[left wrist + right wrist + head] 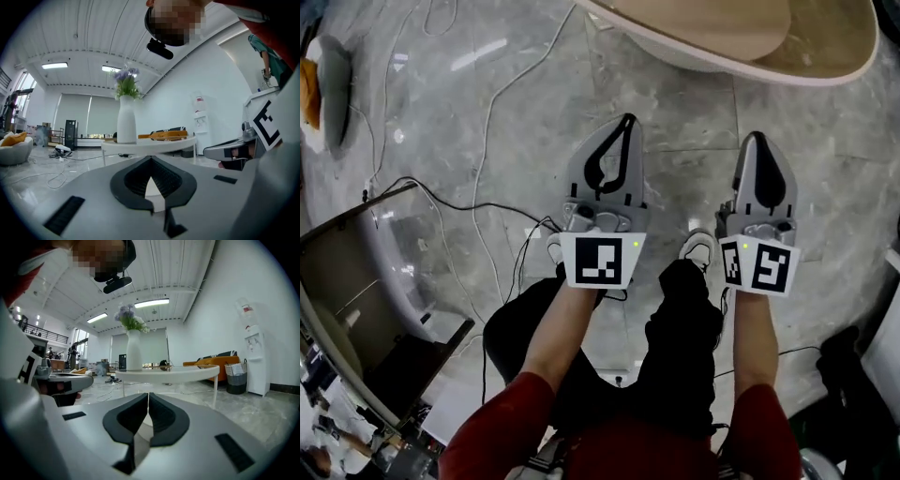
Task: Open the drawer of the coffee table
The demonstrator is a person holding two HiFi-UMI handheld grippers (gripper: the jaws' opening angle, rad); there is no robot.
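Observation:
The coffee table (825, 67) is an oval with a wood-coloured top and a white rim, at the top of the head view. I cannot make out a drawer in any view. Both grippers hang over the floor short of it, pointing at it. My left gripper (625, 120) has its tips touching, with nothing between them. My right gripper (757, 139) is also shut and holds nothing. In the left gripper view the table (154, 144) stands ahead of the left gripper (151, 159), bearing a white vase (126, 124) of flowers. The right gripper view shows the table (187, 375) and vase (133, 352) beyond the right gripper (148, 394).
Cables (487, 122) trail over the grey marble floor to the left. A dark glass-topped unit (375, 281) stands at the lower left, a grey cushion (328, 89) at the far left. An orange sofa (213, 363), a bin (236, 376) and a water dispenser (253, 357) line the far wall.

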